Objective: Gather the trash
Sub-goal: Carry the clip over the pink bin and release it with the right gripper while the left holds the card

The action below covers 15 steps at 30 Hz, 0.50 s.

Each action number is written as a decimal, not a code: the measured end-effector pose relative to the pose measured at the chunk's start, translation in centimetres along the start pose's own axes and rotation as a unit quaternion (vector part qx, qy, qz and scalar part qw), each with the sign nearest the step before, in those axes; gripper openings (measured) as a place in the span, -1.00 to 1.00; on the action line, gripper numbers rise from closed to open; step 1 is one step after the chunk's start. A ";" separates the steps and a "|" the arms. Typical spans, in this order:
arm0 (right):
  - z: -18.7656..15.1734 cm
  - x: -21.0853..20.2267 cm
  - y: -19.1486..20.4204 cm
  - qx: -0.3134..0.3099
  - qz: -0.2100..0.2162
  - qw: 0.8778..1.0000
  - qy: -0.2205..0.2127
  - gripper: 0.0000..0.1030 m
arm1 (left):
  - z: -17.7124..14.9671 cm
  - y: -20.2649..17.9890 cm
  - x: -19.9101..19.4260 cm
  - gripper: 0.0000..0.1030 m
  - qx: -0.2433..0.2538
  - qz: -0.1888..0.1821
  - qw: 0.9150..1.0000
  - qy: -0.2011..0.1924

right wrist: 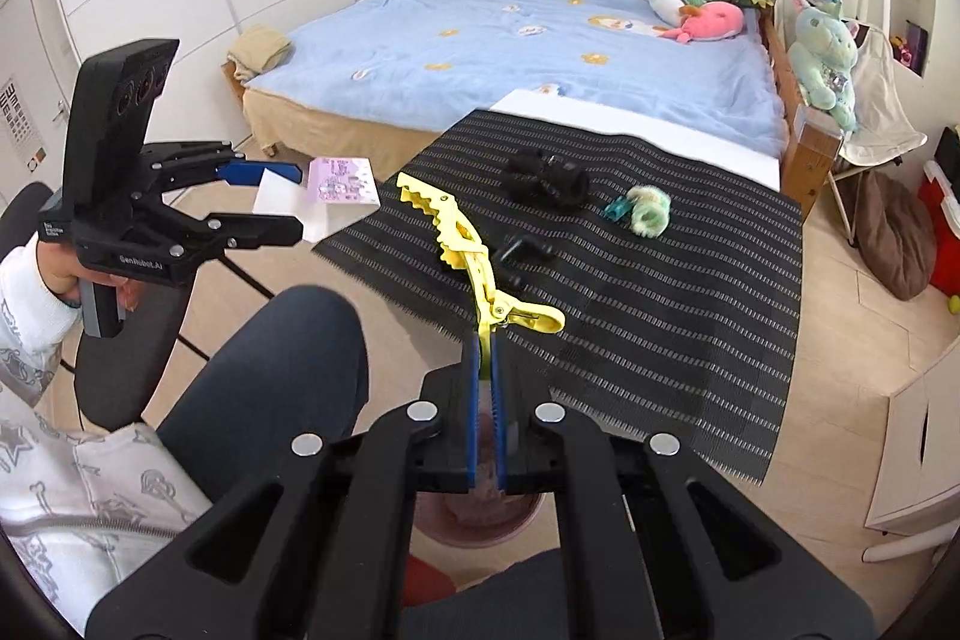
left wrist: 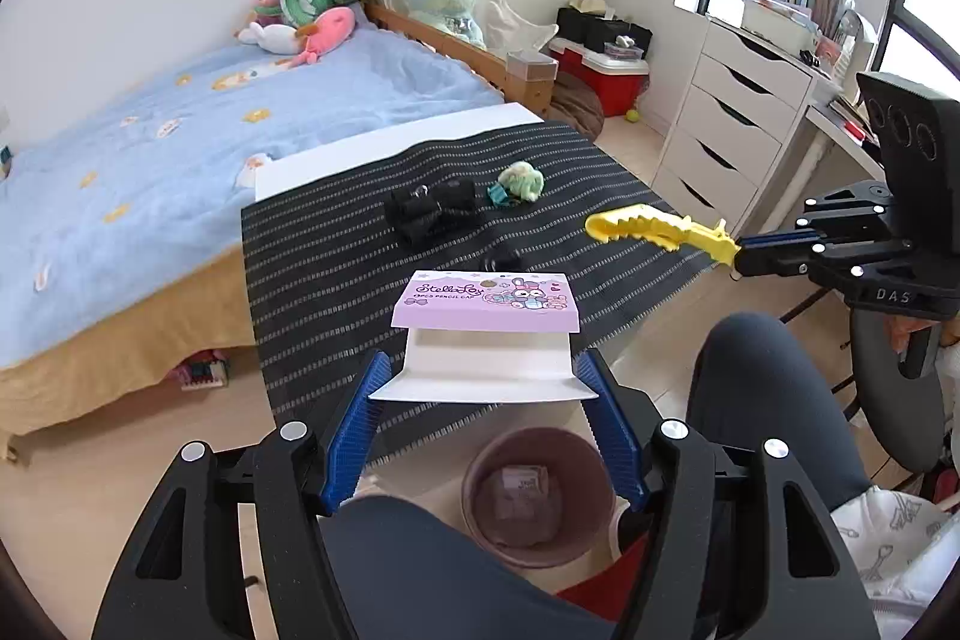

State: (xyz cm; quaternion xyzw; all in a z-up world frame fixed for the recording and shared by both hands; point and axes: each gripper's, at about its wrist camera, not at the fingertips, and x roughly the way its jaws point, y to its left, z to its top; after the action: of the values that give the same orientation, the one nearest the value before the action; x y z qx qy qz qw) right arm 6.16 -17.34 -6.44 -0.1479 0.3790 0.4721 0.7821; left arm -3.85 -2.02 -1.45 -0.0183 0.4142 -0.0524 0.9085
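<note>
The left gripper [left wrist: 480,394] is partly open, its blue fingers pressing the two side edges of a flattened purple-and-white pencil-cap box [left wrist: 486,334], which hangs in the air just above the bin [left wrist: 537,496]. The bin stands on the floor between the person's knees, at the near edge of the table [left wrist: 336,274], and already has what looks like a piece of packaging lying at its bottom. The right gripper [right wrist: 486,370] is squeezed nearly closed on the handle of a yellow hair clip [right wrist: 465,244], held up over the near edge of the table, to the right of the bin.

So collection seems to be under way: one item is in, and the box looks ready to be dropped. Left on the striped table, beyond the bin, are a black bundle [left wrist: 429,208], a small black piece [left wrist: 503,257] and a green fluffy hair tie [left wrist: 521,182]; whether all of these count as trash I cannot tell.
</note>
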 end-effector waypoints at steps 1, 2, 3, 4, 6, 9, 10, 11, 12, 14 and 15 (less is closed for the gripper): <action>-0.2 0.0 0.2 -0.001 0.001 1.000 0.002 -0.94 | -0.3 -0.1 -0.3 0.22 -0.003 -0.001 1.000 -0.001; -0.5 0.1 0.4 -0.001 0.002 1.000 0.006 -0.94 | -0.6 -0.2 -0.5 0.22 -0.005 0.000 1.000 -0.002; -0.8 0.2 0.6 -0.001 0.003 1.000 0.008 -0.94 | -0.8 -0.2 -0.6 0.22 -0.007 0.001 1.000 -0.003; -1.1 0.2 0.8 0.000 0.005 1.000 0.010 -0.94 | -1.0 -0.3 -0.9 0.22 -0.012 -0.002 1.000 -0.005; -1.7 0.4 1.3 0.000 0.011 1.000 0.016 -0.94 | -1.3 -0.4 -1.2 0.22 -0.013 -0.002 1.000 -0.005; -2.2 1.0 2.1 -0.005 0.021 0.999 0.026 -0.94 | -1.5 -0.4 -1.5 0.22 -0.013 -0.001 1.000 -0.008; -2.4 1.1 2.3 -0.006 0.023 0.999 0.028 -0.94 | -1.6 -0.4 -1.7 0.22 -0.013 0.000 1.000 -0.009; -2.4 1.2 2.3 -0.006 0.024 0.999 0.029 -0.94 | -1.6 -0.4 -1.9 0.22 -0.014 0.000 1.000 -0.011; -2.5 1.2 2.4 -0.007 0.026 0.999 0.030 -0.94 | -1.6 -0.4 -2.0 0.22 -0.014 0.000 1.000 -0.012; -2.6 1.4 2.8 -0.009 0.029 0.999 0.033 -0.94 | -1.6 -0.5 -2.1 0.22 -0.012 -0.001 1.000 -0.014; -2.6 1.5 2.9 -0.011 0.031 0.999 0.034 -0.93 | -1.6 -0.5 -2.2 0.22 -0.012 -0.001 1.000 -0.015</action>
State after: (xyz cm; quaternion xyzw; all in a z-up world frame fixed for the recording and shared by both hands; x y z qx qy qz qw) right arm 2.89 -16.45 -8.92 -0.1610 0.4047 0.4950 0.7519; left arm -6.51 -2.30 -0.78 -0.0304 0.4014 -0.0483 0.9141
